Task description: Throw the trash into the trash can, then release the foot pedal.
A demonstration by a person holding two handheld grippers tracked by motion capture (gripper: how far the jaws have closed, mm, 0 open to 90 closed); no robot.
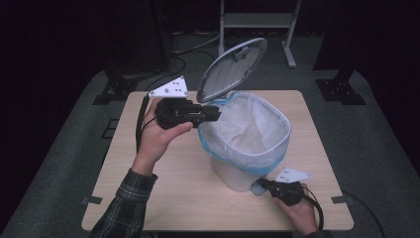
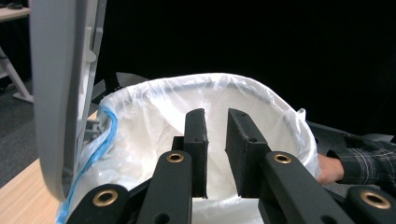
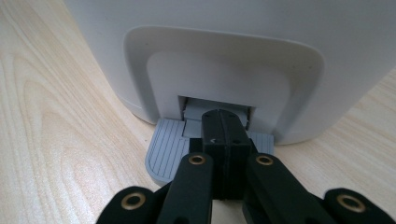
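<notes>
A white pedal bin point(image 1: 236, 176) stands on the wooden table point(image 1: 173, 188), its grey lid point(image 1: 232, 67) tilted up. A white bag point(image 1: 247, 131) with a blue drawstring point(image 2: 100, 140) lines it. My left gripper point(image 1: 214, 115) hovers at the bin's left rim just under the lid point(image 2: 56, 93), pointing over the bag point(image 2: 154, 116). Its jaws stand a little apart, open, with nothing between them point(image 2: 215, 116). My right gripper point(image 1: 265, 184) sits low at the bin's base point(image 3: 224, 28). It is shut with nothing between its jaws, and its tips point(image 3: 224, 116) rest on the grey ribbed pedal point(image 3: 163, 149).
The bin takes up the table's middle right, with bare wood to the left and along the front edge. Behind the table stand a metal frame point(image 1: 257, 20) and dark stand feet point(image 1: 341, 89) on grey carpet. The person's right hand point(image 2: 329, 168) shows beyond the bin's rim.
</notes>
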